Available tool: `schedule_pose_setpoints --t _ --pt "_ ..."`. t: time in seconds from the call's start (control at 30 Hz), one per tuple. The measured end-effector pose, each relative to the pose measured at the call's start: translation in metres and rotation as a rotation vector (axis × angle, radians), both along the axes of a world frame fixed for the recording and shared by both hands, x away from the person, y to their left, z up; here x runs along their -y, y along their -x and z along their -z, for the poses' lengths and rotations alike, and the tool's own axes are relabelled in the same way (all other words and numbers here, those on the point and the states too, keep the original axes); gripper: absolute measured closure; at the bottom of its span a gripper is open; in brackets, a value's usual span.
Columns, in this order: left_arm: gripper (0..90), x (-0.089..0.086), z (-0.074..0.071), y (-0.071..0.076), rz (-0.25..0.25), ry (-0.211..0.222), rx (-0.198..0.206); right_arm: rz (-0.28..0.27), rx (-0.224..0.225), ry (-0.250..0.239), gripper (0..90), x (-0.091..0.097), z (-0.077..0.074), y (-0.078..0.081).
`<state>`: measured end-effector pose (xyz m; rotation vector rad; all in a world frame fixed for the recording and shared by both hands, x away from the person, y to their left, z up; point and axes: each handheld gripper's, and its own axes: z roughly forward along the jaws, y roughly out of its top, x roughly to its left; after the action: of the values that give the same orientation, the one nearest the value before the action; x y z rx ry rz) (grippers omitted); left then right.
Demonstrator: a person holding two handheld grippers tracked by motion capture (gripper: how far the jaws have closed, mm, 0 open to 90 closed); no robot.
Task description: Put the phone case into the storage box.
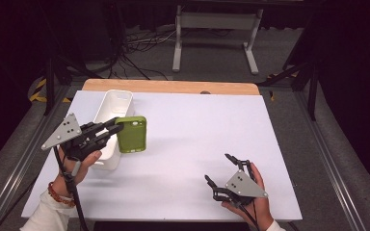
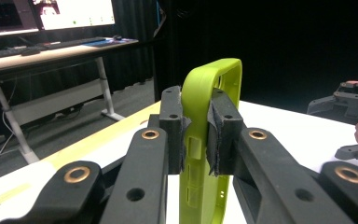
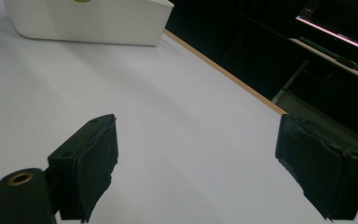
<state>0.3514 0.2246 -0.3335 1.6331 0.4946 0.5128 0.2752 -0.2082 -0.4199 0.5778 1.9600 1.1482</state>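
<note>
**Green Case Lifted Beside the White Bin**

From the high view: left gripper [image 1: 111, 129] reaching in from the left edge, clamped on one long edge of the green phone case [image 1: 132, 134], held up just right of the white bin [image 1: 112, 115] — seemingly off the white table cover [image 1: 197, 144], going by the soft shadow beneath. Grip set at the rim, probably to leave the flat back free for setting down or dropping into the bin. Right gripper [image 1: 219, 168] parked low near the front right corner, well apart from the case, jaws spread and holding nothing, apparently kept out of the working path.

From the left gripper view: pads [image 2: 221, 135] pressed on either side of the case's [image 2: 205, 140] thin wall, case standing on edge and rising between the black jaws, its rounded corner topmost. Narrow hold on a slim, likely flexible rim — prone to twisting if swung fast. Other gripper [image 2: 349, 116] seen far off at the right edge, above the table.

From the right gripper view: two pads [image 3: 91, 163] wide apart over bare white surface, nothing between them. Bin [image 3: 88, 21] lying across the top, a sliver of green showing at its upper edge. Wooden table edge [image 3: 223, 70] running diagonally behind.
</note>
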Motion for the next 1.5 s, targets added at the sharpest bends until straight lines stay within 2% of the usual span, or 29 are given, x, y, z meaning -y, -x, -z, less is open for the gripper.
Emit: schedule_pose_setpoints --t 0.53,0.93,1.5 --pt "78.7 -0.015 -0.001 -0.003 -0.023 0.023 -0.003 0.003 0.01 -0.005 13.8 0.002 -0.001 0.0" --pt "78.7 -0.026 -0.006 -0.002 -0.044 0.036 0.026 0.0 0.007 0.007 13.8 0.001 0.0 -0.001" --pt "78.7 -0.04 -0.008 -0.001 -0.078 0.051 0.039 0.005 0.016 0.018 14.2 0.0 0.0 0.0"
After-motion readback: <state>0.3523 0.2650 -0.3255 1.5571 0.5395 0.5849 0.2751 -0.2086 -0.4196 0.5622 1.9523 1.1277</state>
